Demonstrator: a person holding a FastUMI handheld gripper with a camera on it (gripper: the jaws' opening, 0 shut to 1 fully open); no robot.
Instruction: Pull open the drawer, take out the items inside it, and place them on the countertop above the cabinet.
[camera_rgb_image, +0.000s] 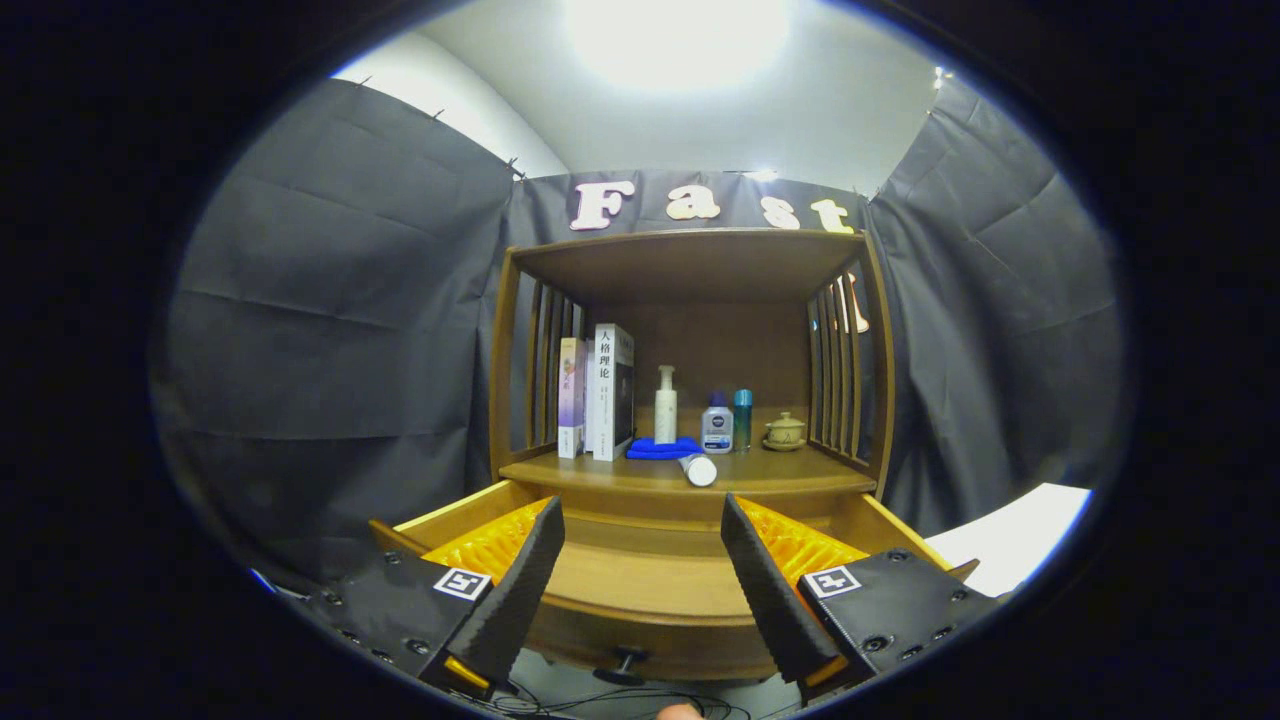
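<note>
Two fingers of the gripper (642, 515) spread wide, empty, over the open drawer (640, 580); books (600, 395), bottles (700, 420) beyond.

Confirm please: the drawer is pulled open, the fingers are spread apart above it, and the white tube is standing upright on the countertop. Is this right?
Not quite. The gripper view shows the white tube lying on its side at the front edge of the countertop, not standing upright. The rest holds: the drawer is pulled open and the gripper has its fingers spread apart above it.
</note>
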